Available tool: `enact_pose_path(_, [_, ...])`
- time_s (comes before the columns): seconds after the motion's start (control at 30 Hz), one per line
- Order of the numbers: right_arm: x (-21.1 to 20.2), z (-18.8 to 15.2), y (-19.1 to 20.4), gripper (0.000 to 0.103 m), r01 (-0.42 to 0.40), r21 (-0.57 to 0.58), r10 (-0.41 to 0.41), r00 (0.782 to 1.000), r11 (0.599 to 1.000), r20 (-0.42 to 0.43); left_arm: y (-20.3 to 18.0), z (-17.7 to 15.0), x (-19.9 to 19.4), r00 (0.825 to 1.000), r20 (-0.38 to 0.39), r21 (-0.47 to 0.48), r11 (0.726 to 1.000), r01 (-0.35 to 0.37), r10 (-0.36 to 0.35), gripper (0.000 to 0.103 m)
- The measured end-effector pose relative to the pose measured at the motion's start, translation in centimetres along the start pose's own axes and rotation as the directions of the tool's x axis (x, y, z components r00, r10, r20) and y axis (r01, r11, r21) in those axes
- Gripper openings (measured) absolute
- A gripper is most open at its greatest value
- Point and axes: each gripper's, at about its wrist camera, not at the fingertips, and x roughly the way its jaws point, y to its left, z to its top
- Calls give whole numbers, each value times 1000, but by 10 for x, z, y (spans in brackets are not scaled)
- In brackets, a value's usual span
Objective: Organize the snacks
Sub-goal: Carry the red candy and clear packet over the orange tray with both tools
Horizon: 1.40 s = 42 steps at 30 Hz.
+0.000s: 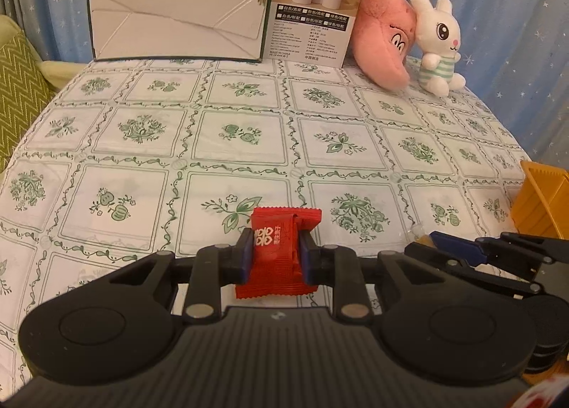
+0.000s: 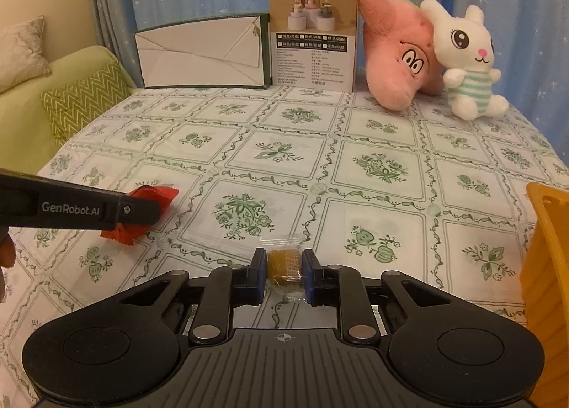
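A red snack packet (image 1: 277, 251) with white print lies on the green-patterned tablecloth (image 1: 213, 144), and my left gripper (image 1: 276, 254) is shut on its middle. The right wrist view shows that same red packet (image 2: 156, 194) under the left gripper's black arm. A small golden-brown snack in a clear wrapper (image 2: 284, 265) sits between the blue pads of my right gripper (image 2: 284, 271), which is shut on it. From the left wrist view, the right gripper (image 1: 458, 248) reaches in at the right edge, close to the orange basket (image 1: 540, 201).
The orange basket (image 2: 547, 265) stands at the table's right edge. Along the back stand a white open carton (image 1: 177, 20), a printed product box (image 1: 316, 16), a pink plush (image 1: 387, 38) and a white rabbit plush (image 1: 439, 45). A green sofa with cushions (image 2: 71, 98) lies left.
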Motion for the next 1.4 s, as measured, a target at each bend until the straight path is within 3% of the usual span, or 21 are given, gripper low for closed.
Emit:
enact_pose_path(0.5, [-81,-16,-7,21,55,88,-57,998,995,25,-37,-16,-45,998,34,54,997,49,-51,23])
enact_pose_path(1.03, [-216,-48,-27,21,92,290,-114,992,953,57,-116,-63,-159,985,71,117,982,146,-155,23])
enact_pose_path(1.4, [-278,-71,-31,21,113,313,-144,987,943,77,-141,-88,-215,981,84,116,979,166,-176,23])
